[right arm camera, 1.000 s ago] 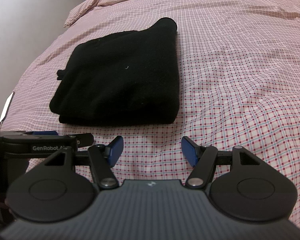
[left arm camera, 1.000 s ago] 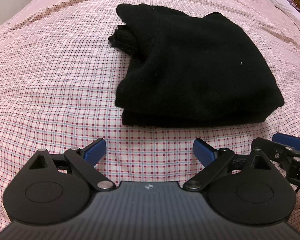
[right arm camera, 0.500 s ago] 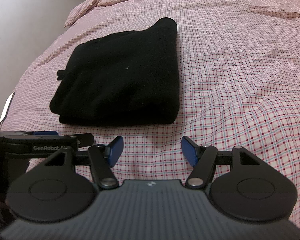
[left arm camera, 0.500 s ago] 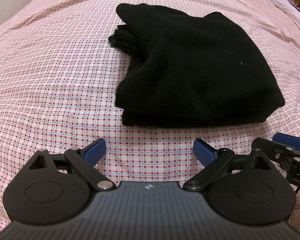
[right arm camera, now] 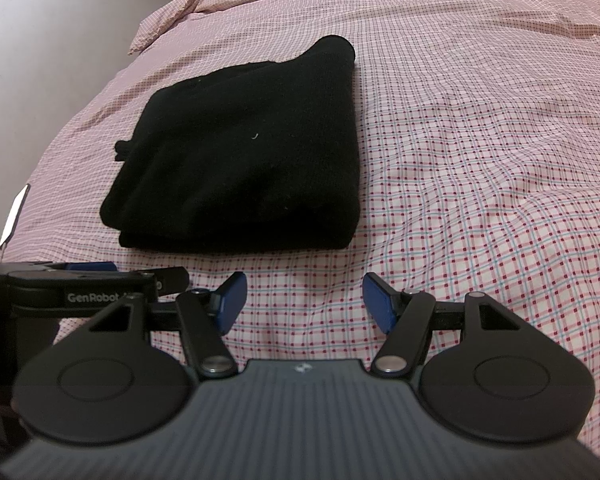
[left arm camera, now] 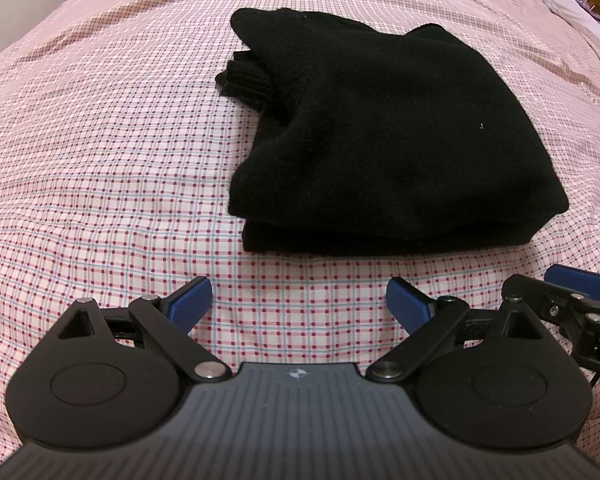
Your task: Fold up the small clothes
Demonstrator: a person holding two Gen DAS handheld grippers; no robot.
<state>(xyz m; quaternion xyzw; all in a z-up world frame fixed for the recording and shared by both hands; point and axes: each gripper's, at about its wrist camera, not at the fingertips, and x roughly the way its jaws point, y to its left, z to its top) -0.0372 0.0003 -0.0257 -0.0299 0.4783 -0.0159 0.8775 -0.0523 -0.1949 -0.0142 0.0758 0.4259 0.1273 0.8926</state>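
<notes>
Left wrist: black garment point(left arm camera: 388, 136) beyond fingers point(left arm camera: 190, 304)

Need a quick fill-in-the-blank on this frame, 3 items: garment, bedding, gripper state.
1. The folded garment lying on the bed is ____ in colour.
2. The bedspread under it has a ____ pattern in pink and red.
3. Both the left gripper and the right gripper have their jaws ____, with only bedspread showing between the blue pads.

Missing words: black; checked; open
</notes>
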